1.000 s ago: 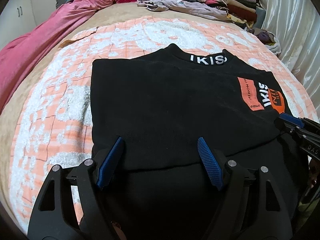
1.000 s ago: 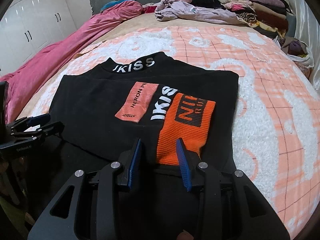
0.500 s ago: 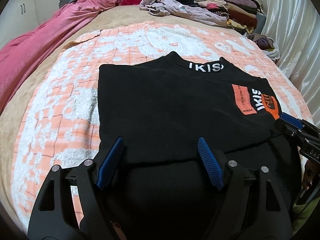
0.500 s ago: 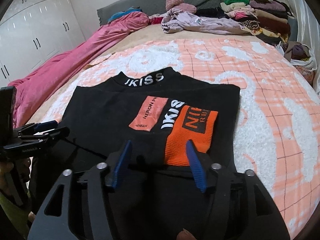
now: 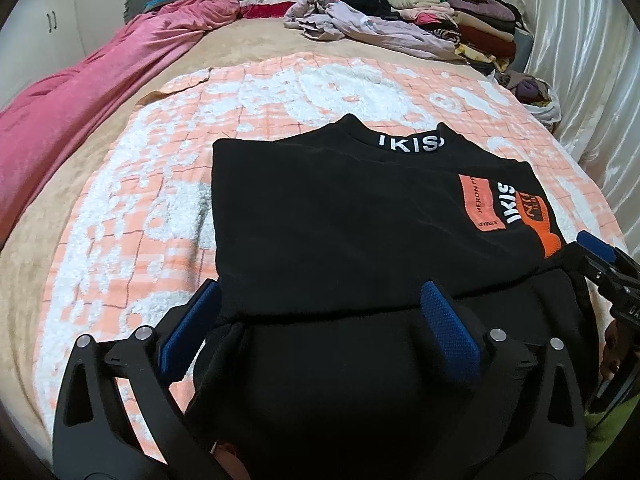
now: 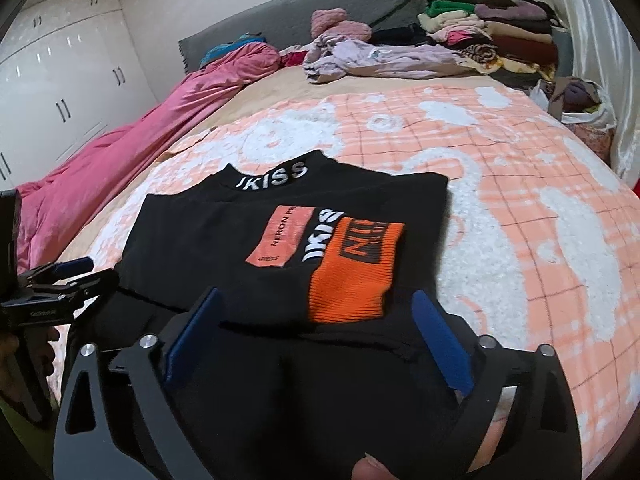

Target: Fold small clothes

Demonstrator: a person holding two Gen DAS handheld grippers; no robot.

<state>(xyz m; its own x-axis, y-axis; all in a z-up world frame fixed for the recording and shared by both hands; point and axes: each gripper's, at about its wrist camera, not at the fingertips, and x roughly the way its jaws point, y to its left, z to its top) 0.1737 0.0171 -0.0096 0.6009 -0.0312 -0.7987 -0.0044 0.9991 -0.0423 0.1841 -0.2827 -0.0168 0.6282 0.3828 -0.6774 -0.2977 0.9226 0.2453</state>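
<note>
A black top [image 5: 352, 216] with a white-lettered collar and an orange cuff [image 6: 356, 272] lies on the orange-and-white blanket, sleeves folded in over the body. My left gripper [image 5: 320, 320] is open and empty above the near left hem. My right gripper [image 6: 320, 328] is open and empty above the near right hem, just in front of the orange cuff. The black top [image 6: 208, 240] also shows in the right wrist view. Each gripper shows at the edge of the other's view, the right gripper [image 5: 600, 256] and the left gripper [image 6: 68, 276].
The orange-and-white blanket [image 5: 140, 200] covers a bed. A pink duvet [image 5: 92, 84] lies along the left. A pile of loose and folded clothes [image 5: 420, 28] sits at the far end. A white curtain [image 5: 580, 60] hangs at the right, white cupboards [image 6: 60, 92] at the left.
My right gripper has opened wide from a narrow gap. Both grippers have pulled back toward me and risen, so the top looks farther away. The top has not moved.
</note>
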